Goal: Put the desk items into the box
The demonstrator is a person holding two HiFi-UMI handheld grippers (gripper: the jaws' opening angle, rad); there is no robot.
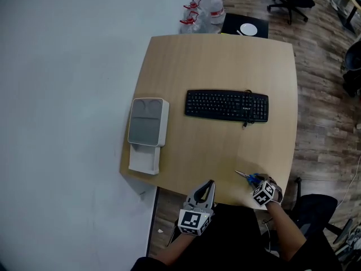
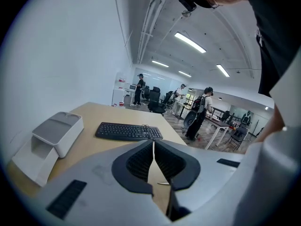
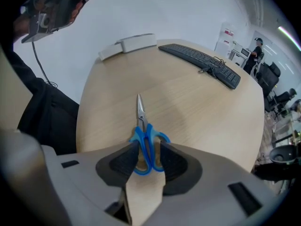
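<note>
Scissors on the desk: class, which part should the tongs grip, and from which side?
Grip the scissors by the blue handle loops, coming from the person's edge of the desk. They lie flat, blades pointing away, so the tongs can close across both loops.

scissors handles partly hidden between right gripper jaws, can't tell if gripped. box inside not visible in head view.
</note>
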